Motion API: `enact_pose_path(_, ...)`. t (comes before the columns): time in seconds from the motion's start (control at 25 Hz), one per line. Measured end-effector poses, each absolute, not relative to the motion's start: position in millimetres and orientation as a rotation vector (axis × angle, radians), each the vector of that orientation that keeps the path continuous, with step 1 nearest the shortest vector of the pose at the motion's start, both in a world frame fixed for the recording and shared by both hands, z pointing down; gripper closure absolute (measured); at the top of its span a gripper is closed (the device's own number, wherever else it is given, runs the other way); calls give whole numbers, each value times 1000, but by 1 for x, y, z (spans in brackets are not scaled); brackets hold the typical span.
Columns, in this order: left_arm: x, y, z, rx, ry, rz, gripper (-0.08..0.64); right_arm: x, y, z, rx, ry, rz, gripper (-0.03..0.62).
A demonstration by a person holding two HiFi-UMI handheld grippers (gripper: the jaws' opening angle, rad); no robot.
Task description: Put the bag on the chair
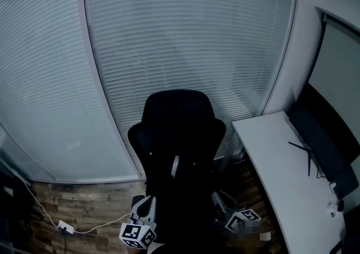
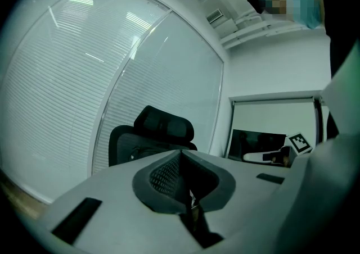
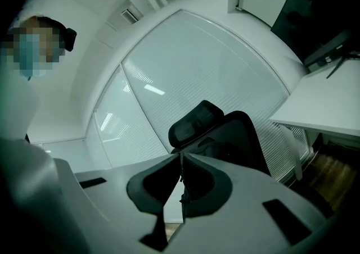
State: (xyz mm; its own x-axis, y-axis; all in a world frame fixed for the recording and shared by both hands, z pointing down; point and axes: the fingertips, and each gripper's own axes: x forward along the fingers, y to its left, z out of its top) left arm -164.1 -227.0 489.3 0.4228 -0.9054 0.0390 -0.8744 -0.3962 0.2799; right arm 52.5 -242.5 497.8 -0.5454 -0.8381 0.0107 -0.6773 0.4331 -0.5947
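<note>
Left gripper (image 2: pixel 181 153): jaws together, pinching a thin dark strap (image 2: pixel 194 216).
Right gripper (image 3: pixel 181 156): jaws together on another dark strap (image 3: pixel 183 188).
Chair (image 1: pixel 177 118): just ahead.

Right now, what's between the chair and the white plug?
A white cable on the wooden floor, running from the plug toward the chair. The head view shows it.

On my feed the right gripper (image 3: pixel 181 156) has its jaws pressed tip to tip, just below centre toward six o'clock, with the black chair (image 3: pixel 239 137) standing beyond them — its headrest (image 3: pixel 195 123) leaning toward eleven. A white desk (image 3: pixel 332 101) juts in at three o'clock, slatted blinds (image 3: pixel 214 62) fill twelve, and wood floor (image 3: pixel 333 169) shows at four.
</note>
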Motion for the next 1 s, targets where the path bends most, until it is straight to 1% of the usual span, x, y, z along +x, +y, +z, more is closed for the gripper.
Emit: enact_pose_path(1.0,-171,-230,504,2395,-1540,-133,541,46,-243,516,-1355,2411,-851,548)
